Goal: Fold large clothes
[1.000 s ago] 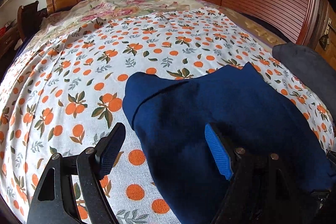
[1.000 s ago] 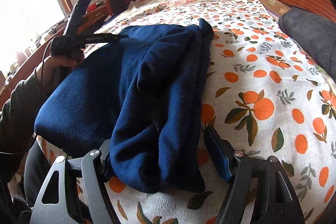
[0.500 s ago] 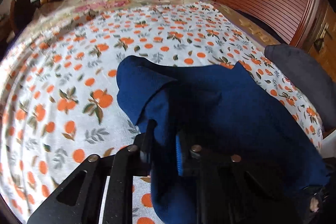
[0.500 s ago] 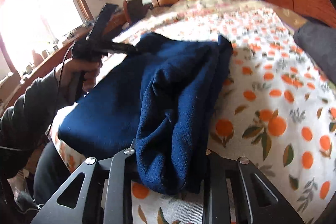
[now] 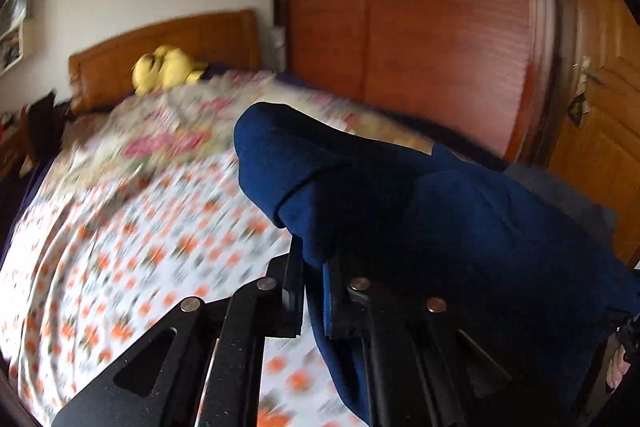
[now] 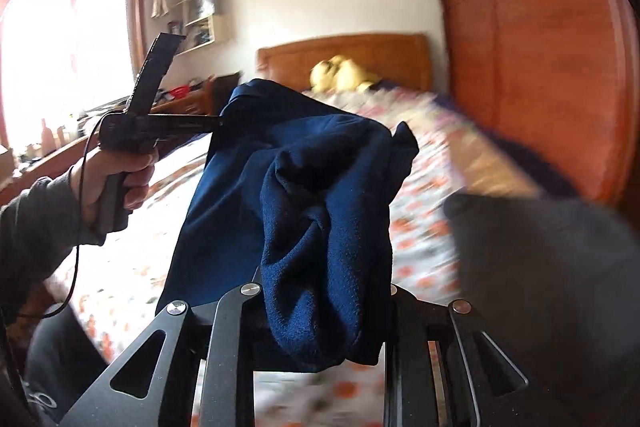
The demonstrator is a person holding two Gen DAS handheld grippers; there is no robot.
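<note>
A folded navy blue garment (image 5: 420,211) hangs in the air above the bed, held at two ends. My left gripper (image 5: 314,275) is shut on one edge of it. My right gripper (image 6: 324,307) is shut on the bunched other end (image 6: 320,219); its fingertips are hidden by the cloth. In the right wrist view the left gripper (image 6: 218,123) shows at the left, held in a hand, pinching the garment's far corner.
The bed (image 5: 120,227) with an orange-print sheet lies below, blurred. A dark grey garment (image 6: 540,267) lies at the bed's right edge. A yellow plush (image 5: 166,69) sits by the headboard. A wooden wardrobe (image 5: 420,27) stands right, a desk (image 6: 48,151) left.
Both grippers closed on the navy garment, then lifted it off the bed. The views now tilt up toward the walls and wardrobe.
</note>
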